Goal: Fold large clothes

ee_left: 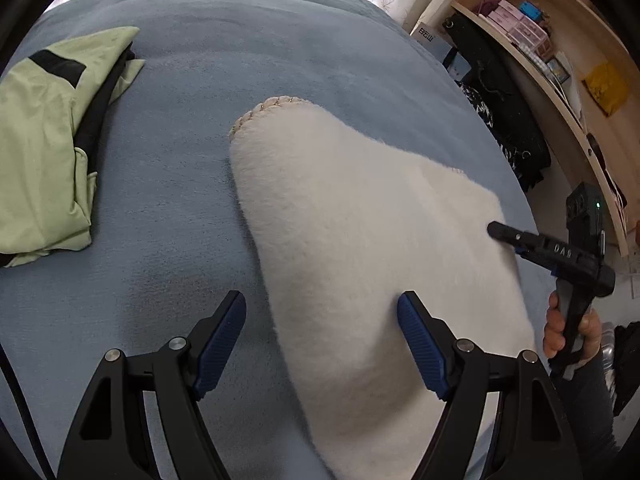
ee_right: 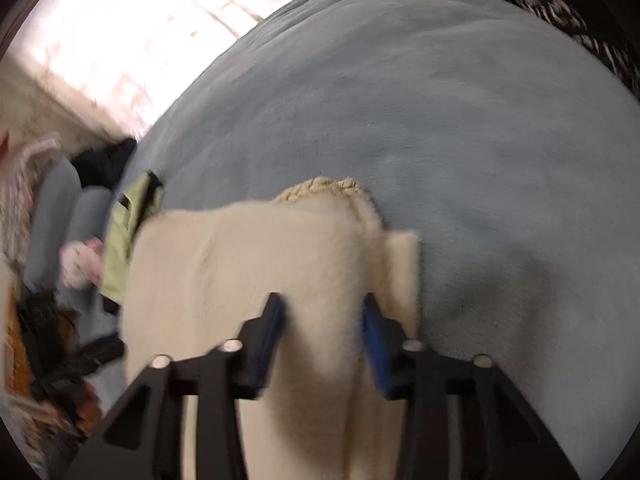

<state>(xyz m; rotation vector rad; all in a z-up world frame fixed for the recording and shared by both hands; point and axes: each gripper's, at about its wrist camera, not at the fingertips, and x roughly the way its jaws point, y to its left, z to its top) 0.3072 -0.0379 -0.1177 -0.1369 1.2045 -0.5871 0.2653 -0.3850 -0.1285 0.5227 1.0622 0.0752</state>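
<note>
A cream fleece blanket (ee_left: 360, 224) with a stitched edge lies partly folded on the blue bed cover (ee_left: 248, 60). My left gripper (ee_left: 322, 320) is open above the blanket's near left edge and holds nothing. My right gripper (ee_left: 494, 230) shows at the blanket's right edge in the left wrist view. In the right wrist view the right gripper (ee_right: 324, 316) has its jaws around a bunched fold of the cream blanket (ee_right: 248, 264), with the fabric filling the gap. That view is blurred.
A folded light green garment (ee_left: 44, 148) with black trim lies on the bed at the left. A wooden shelf unit (ee_left: 560, 76) with boxes and a dark bag (ee_left: 508, 120) stands right of the bed. Pillows and clutter (ee_right: 60, 240) lie beyond the bed's left edge.
</note>
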